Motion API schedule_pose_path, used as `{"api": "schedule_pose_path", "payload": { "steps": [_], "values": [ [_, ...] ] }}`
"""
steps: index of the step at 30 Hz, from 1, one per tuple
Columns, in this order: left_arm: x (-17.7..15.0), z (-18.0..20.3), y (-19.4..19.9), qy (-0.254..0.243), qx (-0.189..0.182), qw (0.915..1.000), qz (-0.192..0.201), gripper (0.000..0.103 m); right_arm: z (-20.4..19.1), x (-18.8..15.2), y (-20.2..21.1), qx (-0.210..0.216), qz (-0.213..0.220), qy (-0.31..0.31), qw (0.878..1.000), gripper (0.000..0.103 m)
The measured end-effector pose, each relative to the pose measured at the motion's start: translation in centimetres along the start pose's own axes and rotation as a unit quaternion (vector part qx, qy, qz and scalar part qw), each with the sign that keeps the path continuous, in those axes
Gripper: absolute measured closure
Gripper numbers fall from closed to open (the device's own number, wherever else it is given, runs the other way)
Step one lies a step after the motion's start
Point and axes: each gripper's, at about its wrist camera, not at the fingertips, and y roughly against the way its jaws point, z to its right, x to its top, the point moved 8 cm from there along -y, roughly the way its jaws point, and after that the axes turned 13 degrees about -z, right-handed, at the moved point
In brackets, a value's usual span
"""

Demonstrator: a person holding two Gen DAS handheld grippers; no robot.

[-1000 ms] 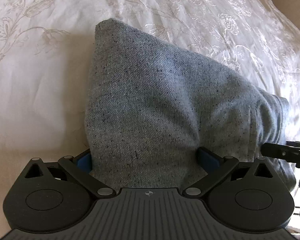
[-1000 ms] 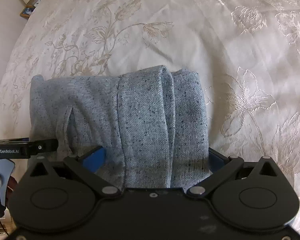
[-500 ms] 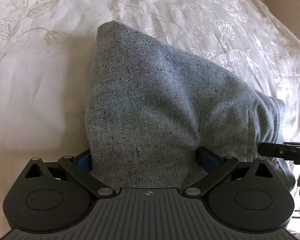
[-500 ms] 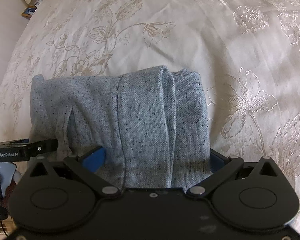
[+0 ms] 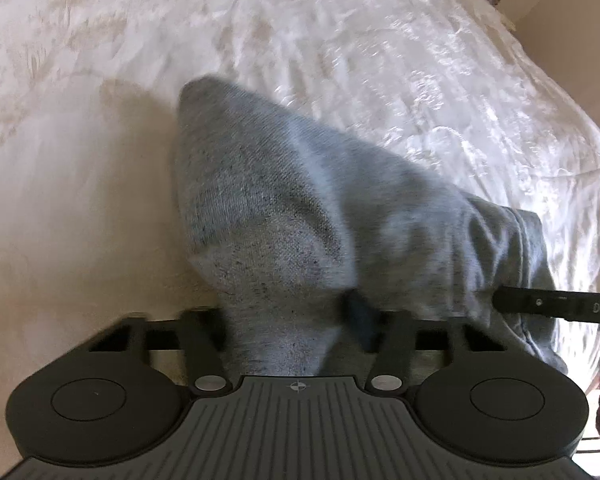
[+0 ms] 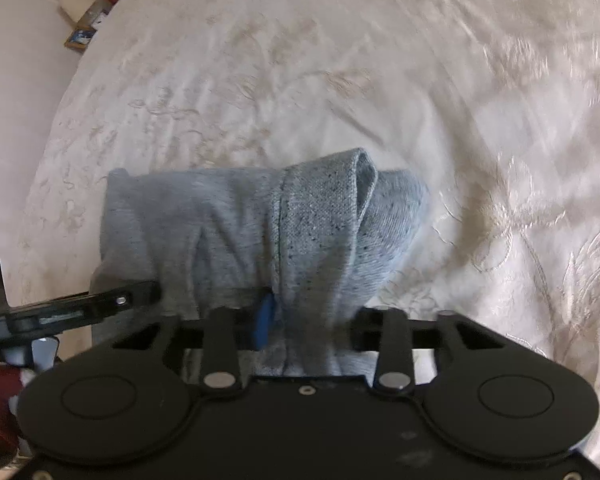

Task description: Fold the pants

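Left claw (image 5: 284, 312): we clamp the pants (image 5: 300, 216), centre frame.
Right claw (image 6: 308, 320): clamped too; we keep both level over the bedspread (image 6: 420, 80).

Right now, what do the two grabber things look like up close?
Both are black plastic. Each has two round discs and silver pins. The left gripper has a ribbed grey top with a tiny crosshair mark. The right gripper has a blue pad.
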Motion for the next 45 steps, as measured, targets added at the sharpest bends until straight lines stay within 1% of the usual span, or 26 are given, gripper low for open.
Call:
{"api": "schedule_pose_path", "payload": {
  "steps": [1,3,7,11,15,16,19,21,22,23,24,25,26,27,28,29,31,32,33,35,37,38,39,40,43,45],
  "values": [
    [-0.1,0.1,0.4,-0.001,0.002,1.0000,0.004,0.074,-0.5,-0.1,0.7,-0.001,0.005,0.004,1.000,0.074],
    [-0.3,0.2,1.5,0.001,0.001,0.9999,0.015,0.077,-1.7,-0.2,2.2,0.009,0.018,0.011,1.000,0.075],
    [-0.2,0.2,4.0,0.003,0.009,0.9988,0.047,0.077,-4.5,0.1,4.8,0.020,0.040,0.040,0.998,0.076],
    [1.5,-1.5,7.2,0.021,0.016,0.9963,0.082,0.077,-7.9,2.1,6.4,0.042,0.057,0.069,0.995,0.076],
    [4.9,-4.2,9.4,0.026,0.038,0.9938,0.101,0.077,-11.9,6.5,6.3,0.060,0.066,0.108,0.990,0.076],
    [5.8,-4.9,9.7,0.031,0.040,0.9931,0.105,0.077,-13.0,8.1,6.1,0.064,0.069,0.118,0.989,0.076],
    [8.5,-6.9,9.4,0.047,0.055,0.9916,0.107,0.076,-15.4,12.1,5.0,0.069,0.075,0.141,0.985,0.075],
    [9.8,-8.3,8.0,0.066,0.067,0.9909,0.097,0.073,-15.7,14.6,3.3,0.065,0.077,0.134,0.986,0.067],
    [10.3,-8.9,7.2,0.073,0.083,0.9901,0.085,0.074,-15.2,15.7,2.1,0.060,0.071,0.118,0.989,0.064],
    [10.7,-9.5,6.5,0.078,0.107,0.9882,0.077,0.074,-14.5,16.7,0.7,0.043,0.065,0.101,0.992,0.057],
    [11.0,-10.0,6.2,0.080,0.128,0.9857,0.075,0.074,-13.7,17.5,-0.7,0.009,0.061,0.087,0.994,0.057],
    [11.2,-10.4,6.2,0.082,0.148,0.9824,0.079,0.074,-12.8,18.2,-1.9,-0.038,0.061,0.081,0.994,0.057],
    [11.3,-10.5,6.5,0.084,0.155,0.9805,0.087,0.074,-12.2,18.6,-2.7,-0.083,0.063,0.084,0.991,0.058],
    [11.5,-10.5,6.9,0.086,0.156,0.9794,0.095,0.074,-11.8,18.8,-2.9,-0.107,0.069,0.088,0.988,0.060],
    [11.6,-10.2,7.4,0.084,0.156,0.9789,0.103,0.073,-11.9,18.8,-2.5,-0.106,0.078,0.086,0.988,0.060],
    [11.7,-9.8,7.6,0.077,0.157,0.9787,0.108,0.072,-12.5,18.7,-1.6,-0.093,0.096,0.088,0.987,0.061],
    [11.9,-8.8,7.3,0.062,0.159,0.9794,0.108,0.072,-14.4,17.7,-0.4,-0.078,0.127,0.127,0.981,0.065],
    [11.9,-8.7,6.8,0.059,0.155,0.9807,0.103,0.072,-15.5,17.3,-0.3,-0.075,0.133,0.150,0.977,0.070],
    [11.8,-8.3,6.2,0.061,0.149,0.9824,0.096,0.072,-16.7,16.7,-0.5,-0.067,0.130,0.173,0.974,0.072],
    [11.5,-8.5,5.1,0.069,0.146,0.9837,0.080,0.072,-17.4,15.8,-1.4,-0.059,0.107,0.190,0.974,0.074],
    [10.8,-9.2,3.8,0.073,0.158,0.9830,0.058,0.069,-16.4,15.1,-3.3,-0.081,0.076,0.185,0.977,0.076],
    [10.5,-9.6,3.1,0.079,0.160,0.9831,0.041,0.068,-15.2,15.2,-4.6,-0.100,0.052,0.176,0.978,0.086],
    [10.3,-10.0,2.4,0.089,0.160,0.9828,0.025,0.068,-13.9,14.9,-5.7,-0.111,0.033,0.167,0.979,0.092],
    [10.2,-10.2,2.2,0.096,0.158,0.9825,0.020,0.068,-13.0,15.0,-6.4,-0.109,0.033,0.162,0.980,0.094],
    [10.5,-10.1,3.0,0.104,0.164,0.9806,0.024,0.068,-12.7,15.4,-5.8,-0.095,0.040,0.159,0.982,0.094],
    [10.5,-9.6,3.5,0.105,0.170,0.9794,0.027,0.068,-12.9,15.4,-5.0,-0.092,0.041,0.161,0.982,0.088]
  ]
}}
